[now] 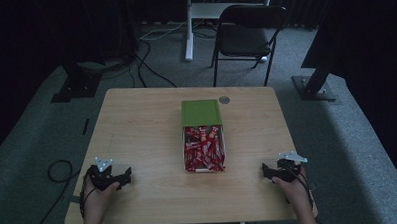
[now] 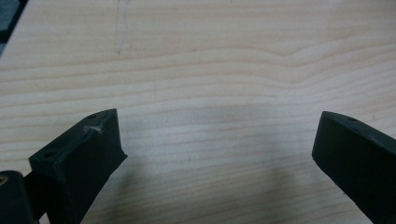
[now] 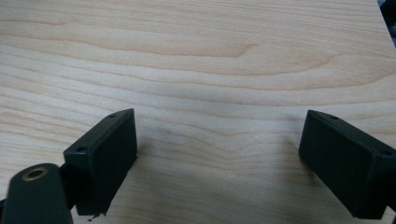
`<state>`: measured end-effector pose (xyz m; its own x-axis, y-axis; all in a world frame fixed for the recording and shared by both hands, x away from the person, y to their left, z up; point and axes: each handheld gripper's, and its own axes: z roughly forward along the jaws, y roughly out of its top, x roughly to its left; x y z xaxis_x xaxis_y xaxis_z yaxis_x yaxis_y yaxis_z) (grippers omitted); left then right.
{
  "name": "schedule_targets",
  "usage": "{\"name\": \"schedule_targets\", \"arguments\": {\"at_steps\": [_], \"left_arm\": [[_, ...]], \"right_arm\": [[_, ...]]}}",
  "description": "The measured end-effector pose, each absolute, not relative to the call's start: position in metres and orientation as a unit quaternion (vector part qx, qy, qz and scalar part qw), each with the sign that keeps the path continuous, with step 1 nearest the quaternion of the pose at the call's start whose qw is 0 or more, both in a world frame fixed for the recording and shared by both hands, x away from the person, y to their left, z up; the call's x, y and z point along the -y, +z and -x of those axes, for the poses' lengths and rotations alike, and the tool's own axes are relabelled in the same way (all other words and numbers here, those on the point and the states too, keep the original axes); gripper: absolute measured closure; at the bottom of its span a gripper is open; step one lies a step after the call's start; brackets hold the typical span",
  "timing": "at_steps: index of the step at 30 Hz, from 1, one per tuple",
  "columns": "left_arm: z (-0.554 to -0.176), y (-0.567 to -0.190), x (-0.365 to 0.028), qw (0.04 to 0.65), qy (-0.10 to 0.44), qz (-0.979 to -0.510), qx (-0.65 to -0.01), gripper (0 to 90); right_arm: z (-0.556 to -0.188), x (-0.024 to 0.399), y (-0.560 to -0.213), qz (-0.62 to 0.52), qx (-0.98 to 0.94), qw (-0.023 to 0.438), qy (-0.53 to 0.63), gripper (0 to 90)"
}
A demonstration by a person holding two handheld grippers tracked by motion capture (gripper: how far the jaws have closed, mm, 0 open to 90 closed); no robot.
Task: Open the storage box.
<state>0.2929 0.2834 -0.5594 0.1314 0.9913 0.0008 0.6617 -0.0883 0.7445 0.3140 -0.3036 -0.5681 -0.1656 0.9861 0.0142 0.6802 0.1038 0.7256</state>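
1. Candy box lies at the middle of the surface, well apart from both claws; its green lid is slid toward the far edge, so the near part stands open and shows red wrapped sweets piled inside.
2. We hold the left claw near the near left corner and the right claw near the near right corner, each resting low over bare wood, with the box between them.
3. Both claws are spread wide and pinch nothing.
4. We judge the work has not started: nothing is touched, and the hands sit at a ready pose.
5. The next move, as we read it, calls for one claw to travel inward from its corner toward the open near end of the box, or toward the lid, and to line its jaws up before closing. Which of the two we cannot tell.
6. The high view gives us the box, lid and both hands together. The left gripper view shows the left claw with plain wood grain in the gap between its jaws, and the right gripper view shows the same for the right claw, confirming the wide spread.
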Motion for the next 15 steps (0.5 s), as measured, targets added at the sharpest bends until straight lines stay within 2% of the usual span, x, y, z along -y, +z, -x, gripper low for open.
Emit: {"name": "schedule_targets", "arguments": {"at_steps": [15], "left_arm": [[-0.2961, -0.5621, -0.2810, 0.279, 0.246, -0.709, -0.599, 1.9]], "right_arm": [[-0.3144, 0.3034, -0.5682, -0.596, -0.699, 0.251, 0.305, 10.9]]}}
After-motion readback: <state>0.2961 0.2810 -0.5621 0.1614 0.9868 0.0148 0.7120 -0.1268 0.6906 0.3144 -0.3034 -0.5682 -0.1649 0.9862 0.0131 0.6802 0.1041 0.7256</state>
